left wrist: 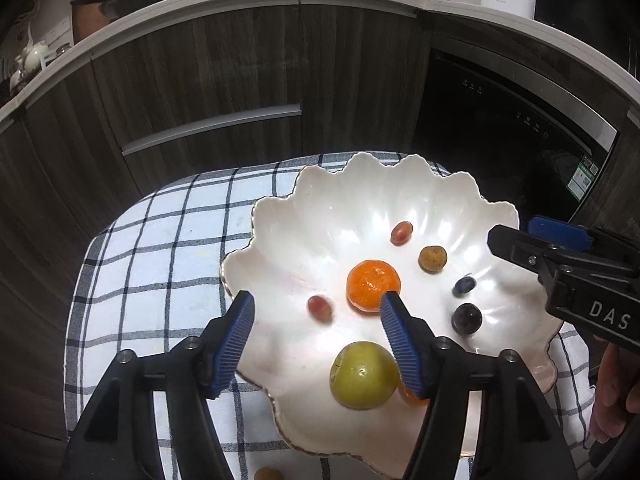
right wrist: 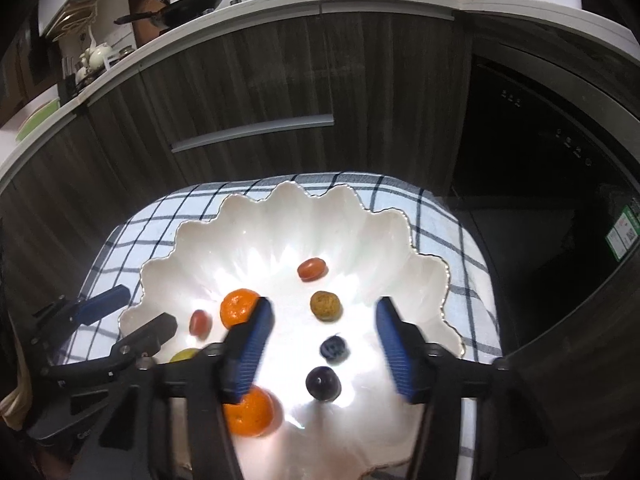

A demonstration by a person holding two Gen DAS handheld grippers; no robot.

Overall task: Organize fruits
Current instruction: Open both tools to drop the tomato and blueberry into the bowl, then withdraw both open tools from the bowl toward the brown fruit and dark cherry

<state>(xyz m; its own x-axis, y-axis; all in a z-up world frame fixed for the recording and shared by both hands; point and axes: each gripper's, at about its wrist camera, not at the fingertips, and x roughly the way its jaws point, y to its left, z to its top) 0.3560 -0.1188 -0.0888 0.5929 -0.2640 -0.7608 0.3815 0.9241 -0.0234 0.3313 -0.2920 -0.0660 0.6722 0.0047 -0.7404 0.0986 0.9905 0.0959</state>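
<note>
A white scalloped bowl [left wrist: 360, 168] [right wrist: 280, 196] stands on a blue-checked cloth [left wrist: 160, 260]. In it lie a mandarin [left wrist: 373, 286] [right wrist: 238, 308], a green fruit [left wrist: 364, 375], two small red fruits [left wrist: 401, 233] [left wrist: 320, 309], a brown longan [left wrist: 432, 258] [right wrist: 326, 306], a blueberry [right wrist: 334, 348] and a dark grape [right wrist: 323, 383]. A second mandarin [right wrist: 250, 410] sits near the bowl's front. My left gripper [left wrist: 317, 302] hovers open over the bowl's left half, pads touching nothing. My right gripper [right wrist: 324, 308] hangs open above the longan and blueberry, also holding nothing.
A small yellowish fruit [left wrist: 268, 474] lies on the cloth in front of the bowl. Dark wood cabinets with a metal handle [left wrist: 212, 128] stand behind, and a black appliance [left wrist: 500, 128] at the right. A hand [left wrist: 612, 400] holds the right gripper.
</note>
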